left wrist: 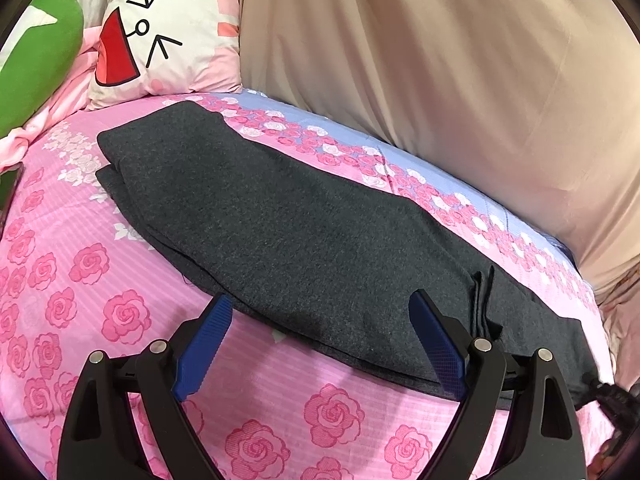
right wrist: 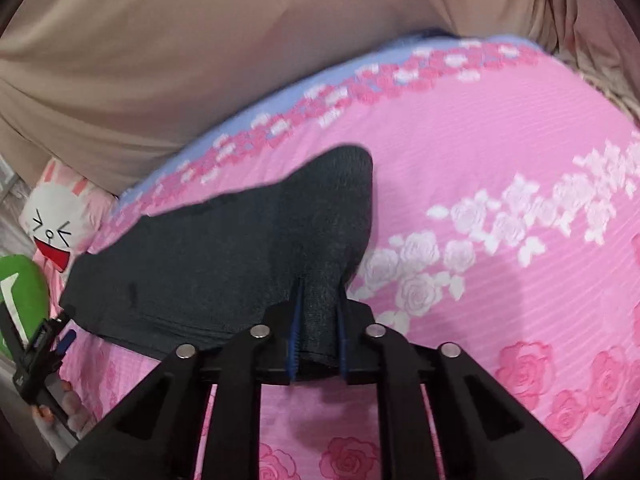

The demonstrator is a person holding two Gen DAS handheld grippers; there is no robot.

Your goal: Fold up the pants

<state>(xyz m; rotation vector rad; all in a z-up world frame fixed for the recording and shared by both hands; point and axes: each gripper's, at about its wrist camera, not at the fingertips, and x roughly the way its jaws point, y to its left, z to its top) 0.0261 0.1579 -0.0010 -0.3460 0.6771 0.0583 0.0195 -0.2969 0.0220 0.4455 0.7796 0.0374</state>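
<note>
Dark grey pants (left wrist: 280, 220) lie folded lengthwise on the pink rose bedsheet (left wrist: 100, 280), running from far left to near right. My left gripper (left wrist: 320, 308) is open, its blue pads either side of the pants' near edge, just above the cloth. In the right wrist view my right gripper (right wrist: 318, 308) is shut on one end of the pants (right wrist: 224, 256) and holds that end lifted off the bedsheet (right wrist: 500, 140). The left gripper (right wrist: 44, 344) shows at the far left of that view.
A white cartoon rabbit pillow (left wrist: 160, 36) and a green cushion (left wrist: 36, 56) sit at the head of the bed. A beige curtain (left wrist: 460, 80) hangs along the bed's far side. The sheet's blue border (left wrist: 360, 132) runs below it.
</note>
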